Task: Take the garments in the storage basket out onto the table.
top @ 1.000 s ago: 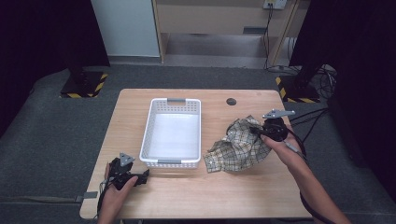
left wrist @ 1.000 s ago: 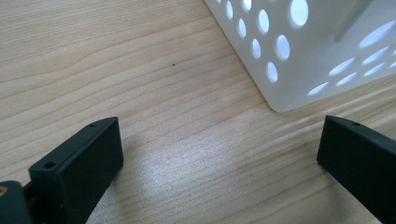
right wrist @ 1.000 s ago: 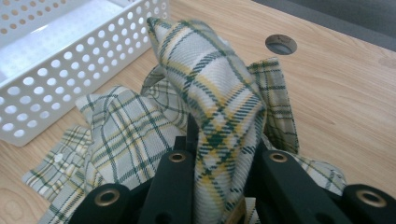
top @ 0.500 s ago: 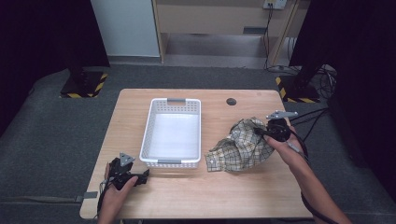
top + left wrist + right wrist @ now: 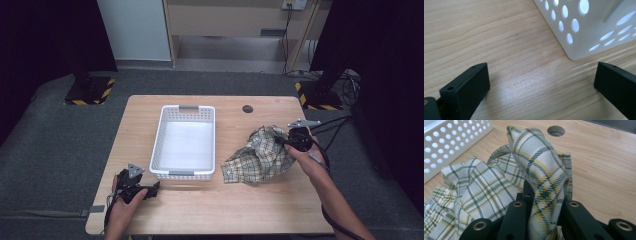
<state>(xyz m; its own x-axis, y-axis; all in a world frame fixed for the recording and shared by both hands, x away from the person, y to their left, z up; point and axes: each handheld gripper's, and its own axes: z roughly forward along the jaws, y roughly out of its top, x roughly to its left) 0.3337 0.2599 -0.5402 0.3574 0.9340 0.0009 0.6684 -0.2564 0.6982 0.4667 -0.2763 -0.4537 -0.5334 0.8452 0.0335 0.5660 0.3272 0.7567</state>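
Observation:
A crumpled plaid cloth (image 5: 260,155) in white, green and yellow lies on the wooden table, right of a white perforated basket (image 5: 159,142). My right gripper (image 5: 284,142) is shut on a raised fold of the plaid cloth (image 5: 541,180) at its right edge, and the fold stands up between the jaws. My left gripper (image 5: 152,189) rests low at the table's front left, just in front of the basket's near left corner (image 5: 576,53). Its jaws stand wide apart over bare wood with nothing between them.
The basket's inside looks empty. A small round hole (image 5: 247,108) sits in the tabletop behind the cloth. Cables trail off the table's right side. Dark floor and black-yellow striped stand bases surround the table (image 5: 250,210).
The right gripper has shifted slightly and lifted the pinched fold of cloth a little. The left gripper has stayed where it was.

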